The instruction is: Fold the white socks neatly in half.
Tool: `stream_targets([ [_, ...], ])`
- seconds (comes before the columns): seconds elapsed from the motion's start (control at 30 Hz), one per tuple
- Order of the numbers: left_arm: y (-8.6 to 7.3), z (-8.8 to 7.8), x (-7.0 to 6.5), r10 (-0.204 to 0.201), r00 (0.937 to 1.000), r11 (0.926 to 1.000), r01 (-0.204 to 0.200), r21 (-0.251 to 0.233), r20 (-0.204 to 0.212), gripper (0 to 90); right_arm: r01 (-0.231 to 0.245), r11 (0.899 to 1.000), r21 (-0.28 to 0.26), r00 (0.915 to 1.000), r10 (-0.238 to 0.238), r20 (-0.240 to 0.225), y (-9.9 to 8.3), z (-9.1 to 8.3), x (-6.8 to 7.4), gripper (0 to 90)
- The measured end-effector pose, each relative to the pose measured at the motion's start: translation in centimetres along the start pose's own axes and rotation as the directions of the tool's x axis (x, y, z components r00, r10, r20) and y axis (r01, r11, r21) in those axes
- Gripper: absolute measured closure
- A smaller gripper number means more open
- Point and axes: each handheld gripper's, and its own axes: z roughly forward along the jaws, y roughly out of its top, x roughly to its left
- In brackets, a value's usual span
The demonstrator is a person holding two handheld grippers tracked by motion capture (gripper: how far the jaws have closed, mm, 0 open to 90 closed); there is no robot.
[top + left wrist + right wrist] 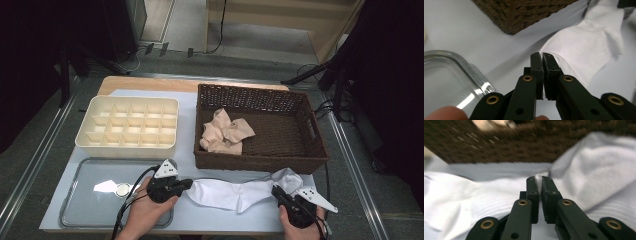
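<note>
Both black two-jaw grippers low in frame | left gripper [186, 184] fingers pinched on the left end of the white ribbed sock [227, 194], right gripper [276, 192] fingers clamped on its right end | sock's long axis runs left-right along bench [185, 150], below brown wicker basket [260, 161]

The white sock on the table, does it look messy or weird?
A bit. The white sock lies rumpled in front of the brown basket, pinched at each end by the left claw and right claw.

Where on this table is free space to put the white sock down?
Free: the metal tray apart from one small round thing, and the right half of the wicker basket. Crowded: the front strip where the white sock lies.
</note>
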Motion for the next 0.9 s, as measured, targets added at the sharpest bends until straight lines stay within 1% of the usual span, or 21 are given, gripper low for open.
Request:
stream_targets([
  [0.07, -0.1, 0.5, 0.0, 0.011, 0.9995, 0.9999, -0.011, 0.011, -0.028, 89.3, 0.014, 1.0, 0.019, 0.9996, -0.015, 0.025, -0.2, 0.6, -0.6, 86.4],
  [0.1, -0.1, 0.8, 0.0, 0.014, 0.9992, 0.9998, -0.013, 0.011, -0.039, 89.4, 0.016, 1.0, 0.013, 0.9994, -0.016, 0.029, -0.3, 0.7, -0.9, 86.5],
  [0.13, -0.1, 1.0, -0.1, 0.022, 0.999, 0.9997, -0.021, 0.015, -0.038, 89.5, 0.026, 1.0, 0.004, 0.999, -0.026, 0.037, -0.3, 0.8, -1.0, 86.5],
  [0.17, -0.1, 1.1, -0.2, 0.024, 0.9988, 0.9996, -0.024, 0.013, -0.043, 89.5, 0.043, 0.999, -0.002, 0.9971, -0.043, 0.062, -0.2, 0.8, -1.1, 86.5],
  [0.23, 0.1, 1.3, -0.4, 0.025, 0.998, 0.9997, -0.026, -0.002, -0.058, 89.6, 0.063, 0.998, -0.014, 0.994, -0.062, 0.09, -0.2, 0.9, -1.1, 86.5],
  [0.27, 0.2, 1.4, -0.5, 0.024, 0.9977, 0.9997, -0.024, -0.008, -0.064, 89.6, 0.073, 0.997, -0.017, 0.9926, -0.071, 0.098, -0.1, 1.0, -1.1, 86.5],
  [0.3, 0.2, 1.5, -0.5, 0.014, 0.9975, 0.9997, -0.015, -0.016, -0.069, 89.6, 0.076, 0.997, -0.018, 0.9926, -0.074, 0.096, -0.1, 1.1, -1.2, 86.1],
  [0.37, 0.2, 1.5, -0.4, 0.005, 0.9967, 0.9995, -0.008, -0.031, -0.081, 88.8, 0.051, 0.998, -0.021, 0.996, -0.05, 0.074, 0.0, 1.1, -1.3, 81.9],
  [0.4, 0.2, 1.4, -0.3, 0.007, 0.9966, 0.9993, -0.01, -0.035, -0.082, 87.6, 0.03, 0.999, -0.024, 0.9979, -0.028, 0.058, 0.0, 1.0, -1.3, 78.7],
  [0.43, 0.2, 1.2, -0.1, 0.003, 0.9964, 0.9992, -0.006, -0.04, -0.085, 84.2, 0.022, 0.999, -0.041, 0.999, -0.02, 0.039, 0.0, 0.7, -1.3, 75.9],
  [0.5, 0.1, 0.7, 0.1, -0.013, 0.9969, 0.9979, 0.008, -0.064, -0.077, 77.1, 0.005, 0.996, -0.087, 0.9999, -0.004, 0.016, 0.3, -0.1, -1.3, 73.1],
  [0.57, -0.1, 0.1, 0.2, -0.032, 0.9978, 0.9955, 0.027, -0.09, -0.058, 70.0, -0.021, 0.992, -0.126, 0.9998, 0.021, -0.003, 0.6, -1.3, -1.4, 73.1],
  [0.6, -0.2, -0.1, 0.1, -0.034, 0.9984, 0.9946, 0.03, -0.1, -0.046, 68.4, -0.036, 0.989, -0.144, 0.9994, 0.035, -0.005, 0.8, -1.9, -1.5, 73.1],
  [0.63, -0.2, -0.3, 0.0, -0.03, 0.9989, 0.9942, 0.026, -0.105, -0.036, 66.8, -0.045, 0.986, -0.163, 0.9989, 0.046, 0.002, 1.0, -2.5, -1.6, 73.0],
  [0.67, -0.2, -0.5, -0.1, -0.024, 0.9991, 0.9943, 0.021, -0.105, -0.034, 65.2, -0.051, 0.982, -0.183, 0.9983, 0.055, 0.016, 1.1, -3.0, -1.9, 72.0],
  [0.7, -0.3, -0.6, -0.2, -0.024, 0.9995, 0.9937, 0.021, -0.11, -0.023, 64.1, -0.059, 0.979, -0.197, 0.9973, 0.066, 0.032, 1.3, -3.3, -2.1, 70.2],
  [0.73, -0.4, -0.8, -0.3, -0.025, 0.9995, 0.9928, 0.023, -0.117, -0.02, 63.8, -0.061, 0.976, -0.207, 0.9958, 0.074, 0.054, 1.4, -3.6, -2.4, 66.9],
  [0.8, -0.5, -1.0, -0.3, -0.024, 0.9996, 0.9925, 0.022, -0.12, -0.015, 63.4, -0.064, 0.972, -0.226, 0.9913, 0.088, 0.098, 1.3, -3.6, -3.0, 55.8],
  [0.83, -0.6, -1.0, -0.3, -0.021, 0.9997, 0.993, 0.019, -0.117, -0.014, 63.0, -0.062, 0.973, -0.222, 0.9874, 0.092, 0.128, 1.2, -3.4, -3.3, 51.6],
  [0.87, -0.7, -0.9, -0.3, -0.02, 0.9997, 0.9937, 0.018, -0.111, -0.015, 62.9, -0.071, 0.976, -0.208, 0.9844, 0.103, 0.143, 1.1, -3.1, -3.6, 48.6],
  [0.9, -0.8, -0.9, -0.3, -0.024, 0.9997, 0.9937, 0.023, -0.11, -0.01, 62.7, -0.089, 0.979, -0.186, 0.9823, 0.117, 0.147, 0.8, -2.6, -3.9, 48.1],
])
